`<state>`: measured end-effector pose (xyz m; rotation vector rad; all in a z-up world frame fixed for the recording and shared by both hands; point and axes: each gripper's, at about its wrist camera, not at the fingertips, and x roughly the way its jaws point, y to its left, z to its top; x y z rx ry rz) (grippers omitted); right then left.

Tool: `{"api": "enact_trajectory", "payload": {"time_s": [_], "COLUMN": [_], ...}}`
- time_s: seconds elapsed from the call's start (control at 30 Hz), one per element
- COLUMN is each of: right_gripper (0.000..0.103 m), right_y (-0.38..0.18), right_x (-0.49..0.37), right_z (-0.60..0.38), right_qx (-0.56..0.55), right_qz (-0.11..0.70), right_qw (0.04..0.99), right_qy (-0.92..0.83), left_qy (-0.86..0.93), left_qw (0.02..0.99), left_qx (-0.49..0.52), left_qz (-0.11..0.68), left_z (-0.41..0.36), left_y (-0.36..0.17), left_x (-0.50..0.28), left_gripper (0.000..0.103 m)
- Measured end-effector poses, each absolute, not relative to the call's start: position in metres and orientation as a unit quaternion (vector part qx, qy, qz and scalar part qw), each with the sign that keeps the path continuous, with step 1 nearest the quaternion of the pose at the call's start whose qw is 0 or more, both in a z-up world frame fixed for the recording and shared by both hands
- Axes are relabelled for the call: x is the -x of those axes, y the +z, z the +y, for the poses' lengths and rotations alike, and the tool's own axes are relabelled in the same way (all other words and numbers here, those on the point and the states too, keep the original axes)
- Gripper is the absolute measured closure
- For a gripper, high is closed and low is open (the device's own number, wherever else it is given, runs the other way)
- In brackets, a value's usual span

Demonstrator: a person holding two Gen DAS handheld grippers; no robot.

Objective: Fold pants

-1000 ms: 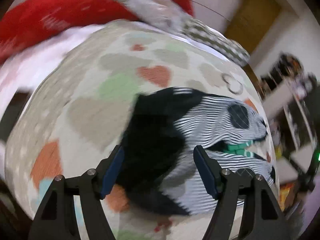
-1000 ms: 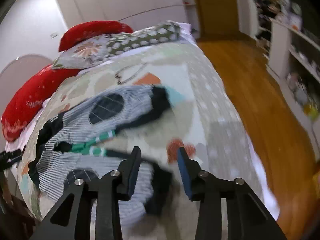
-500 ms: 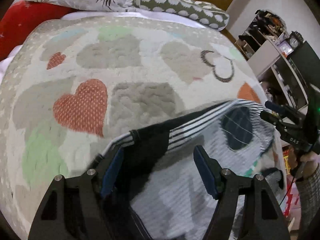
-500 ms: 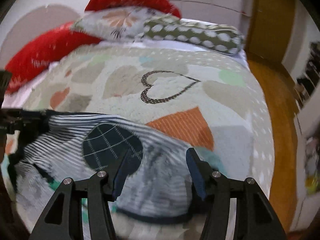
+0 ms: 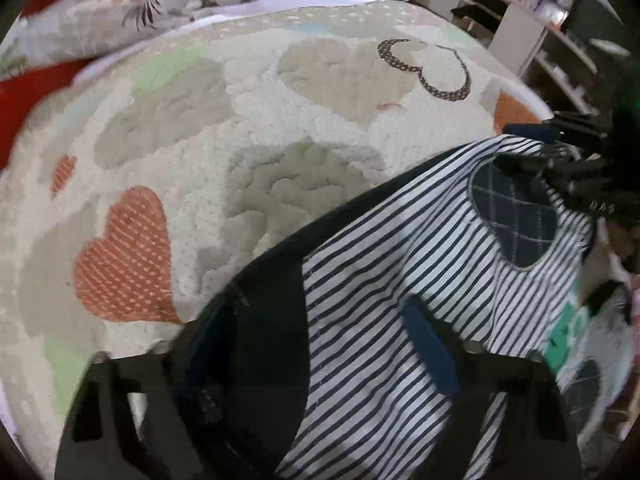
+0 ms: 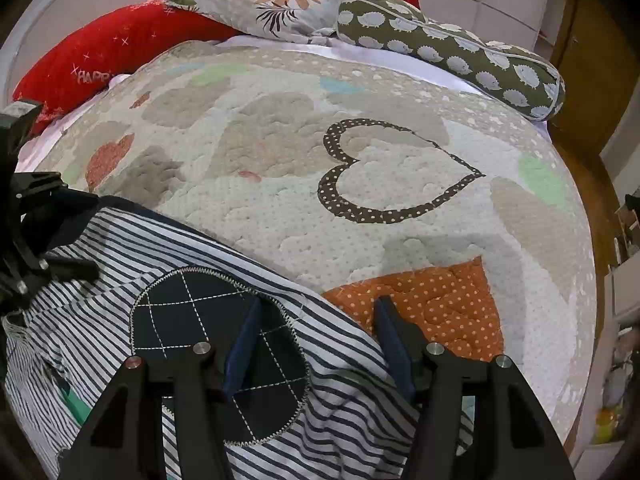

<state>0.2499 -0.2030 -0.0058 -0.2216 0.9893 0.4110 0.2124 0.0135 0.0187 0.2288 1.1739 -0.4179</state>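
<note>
Striped pants [image 6: 224,256] spread on quilted heart-print bedspread [image 6: 360,240], near its front edge, pillows [image 6: 280,4] well apart at the far end. Dark waistband or cuff edge [image 5: 280,264] running diagonally, low at the left-hand side, higher toward the right-hand side. Long axis of the spread cloth roughly across both views, from one gripper to the other.

Left gripper [image 5: 320,344] pointing steeply down over the dark-edged end of the pants. Jaws well apart, cloth lying between and under the fingers [image 5: 430,348]; left finger mostly lost against dark fabric, so pad contact hard to call, probably not pinching. Right gripper also visible in this view at the far right [image 5: 568,152], at the other end of the garment near the round checked patch [image 5: 516,220].

Right gripper [image 6: 316,344] over the opposite end, jaws closing, striped cloth and edge of the round patch [image 6: 216,344] between the fingers; left finger [image 6: 244,344] on the patch, right finger [image 6: 394,348] at the cloth's edge beside the orange heart. Pads not yet pressing together on fabric.

Each gripper at its own end of the garment, neither clearly nearer. Likely step: pinching both ends to lift and fold across the long axis. Risk: grabbing one layer only, or quilt along with cloth.
</note>
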Motion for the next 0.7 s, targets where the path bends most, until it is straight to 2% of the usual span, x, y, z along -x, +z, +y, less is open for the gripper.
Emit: {"api": "enact_trajectory", "payload": {"time_s": [0.03,0.07,0.1,0.2,0.4,0.7], "right_gripper": [0.061,0.086,0.097,0.097,0.097,0.097], "right_y": [-0.005,-0.004,-0.003,0.006,0.038,0.073], "right_x": [-0.248,-0.247,-0.245,-0.241,-0.214,-0.122], "right_z": [-0.201,-0.2,-0.199,-0.194,-0.19,-0.19], "right_qx": [0.106,0.105,0.096,0.094,0.096,0.117], "right_qz": [0.471,0.471,0.473,0.466,0.436,0.39], "right_qw": [0.852,0.852,0.85,0.856,0.874,0.896], "right_qy": [0.201,0.204,0.213,0.206,0.191,0.179], "left_qy": [-0.19,-0.184,-0.172,-0.17,-0.151,-0.136], "left_qw": [0.812,0.816,0.818,0.824,0.851,0.884], "left_qx": [-0.108,-0.104,-0.094,-0.052,-0.069,-0.052], "left_qz": [0.542,0.538,0.541,0.538,0.498,0.444], "left_z": [0.015,0.018,0.024,0.036,0.032,0.039], "left_y": [0.023,0.026,0.03,0.039,0.071,0.105], "left_x": [-0.211,-0.211,-0.212,-0.209,-0.165,-0.085], "left_gripper": [0.054,0.084,0.094,0.096,0.097,0.097]}}
